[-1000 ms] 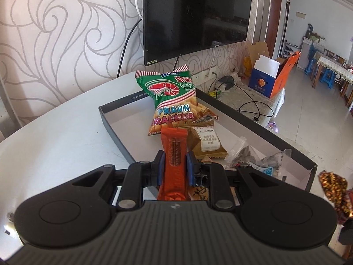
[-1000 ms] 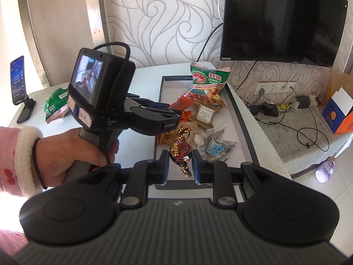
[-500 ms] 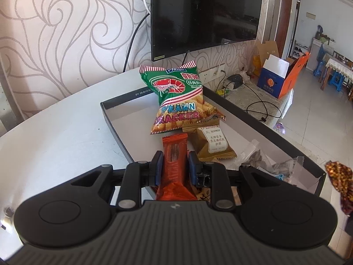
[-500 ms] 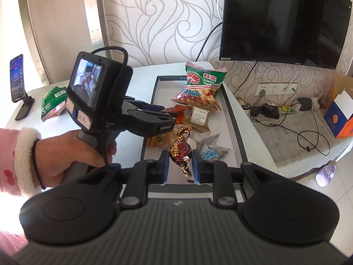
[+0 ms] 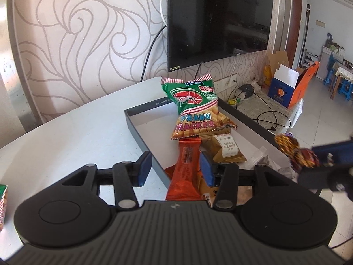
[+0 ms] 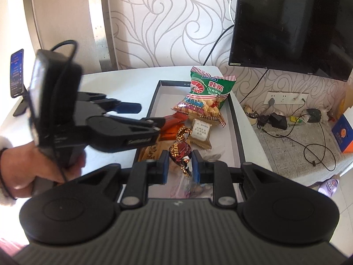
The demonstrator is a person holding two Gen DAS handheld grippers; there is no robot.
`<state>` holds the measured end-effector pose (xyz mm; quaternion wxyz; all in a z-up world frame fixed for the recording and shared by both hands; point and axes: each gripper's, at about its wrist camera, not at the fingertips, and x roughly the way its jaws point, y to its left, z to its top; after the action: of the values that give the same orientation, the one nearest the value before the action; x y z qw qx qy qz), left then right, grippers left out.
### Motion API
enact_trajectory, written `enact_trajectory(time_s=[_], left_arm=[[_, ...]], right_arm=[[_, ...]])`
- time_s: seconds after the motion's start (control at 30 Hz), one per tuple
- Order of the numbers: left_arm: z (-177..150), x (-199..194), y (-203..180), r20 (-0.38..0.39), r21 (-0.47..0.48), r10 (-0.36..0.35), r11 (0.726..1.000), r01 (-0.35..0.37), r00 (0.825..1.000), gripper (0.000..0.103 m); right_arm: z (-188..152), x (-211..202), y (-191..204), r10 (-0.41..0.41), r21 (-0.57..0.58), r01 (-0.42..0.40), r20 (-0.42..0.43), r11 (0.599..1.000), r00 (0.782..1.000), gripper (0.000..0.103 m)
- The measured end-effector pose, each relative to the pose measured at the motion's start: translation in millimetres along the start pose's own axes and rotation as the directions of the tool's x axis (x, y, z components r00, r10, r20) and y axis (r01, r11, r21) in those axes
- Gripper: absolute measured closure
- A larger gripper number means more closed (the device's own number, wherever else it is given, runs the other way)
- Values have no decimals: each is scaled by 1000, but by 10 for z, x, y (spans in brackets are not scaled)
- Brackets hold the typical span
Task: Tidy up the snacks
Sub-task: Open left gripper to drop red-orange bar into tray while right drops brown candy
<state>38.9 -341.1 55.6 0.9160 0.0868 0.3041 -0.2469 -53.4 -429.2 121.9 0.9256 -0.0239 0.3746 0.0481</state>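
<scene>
My left gripper point(image 5: 175, 169) hangs over the near left edge of the black tray point(image 5: 141, 137), its jaws opening. The red-orange snack bar point(image 5: 187, 154) lies between them in the tray, and the left pad stands clear of it. A green prawn cracker bag point(image 5: 194, 108) and a brown packet point(image 5: 225, 149) lie further in. My right gripper point(image 6: 179, 165) is shut on a brown and gold toffee candy point(image 6: 179, 152), held above the tray's near end. The same candy point(image 5: 295, 152) shows at the right of the left wrist view.
The tray sits on a white table point(image 5: 66, 132) against a patterned wall with a television point(image 5: 220, 17). A phone on a stand point(image 6: 16, 75) is at the table's far left. A green packet point(image 5: 2, 201) lies at the left edge. Clear wrappers point(image 6: 211, 154) fill the tray's near end.
The left jaws have spread apart and let go of the red-orange bar, which now rests in the tray. The right gripper has carried the candy closer in over the tray.
</scene>
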Motion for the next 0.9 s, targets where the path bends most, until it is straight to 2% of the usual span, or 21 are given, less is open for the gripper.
enact_trajectory(time_s=[0.57, 0.9], left_arm=[[-125, -255, 161, 1, -66, 110, 992, -110, 994, 48], [-195, -457, 342, -6, -54, 87, 995, -87, 996, 47]], right_arm=[[257, 708, -161, 51, -61, -54, -57, 997, 997, 78], [237, 907, -77, 10, -42, -14, -104, 999, 994, 78]])
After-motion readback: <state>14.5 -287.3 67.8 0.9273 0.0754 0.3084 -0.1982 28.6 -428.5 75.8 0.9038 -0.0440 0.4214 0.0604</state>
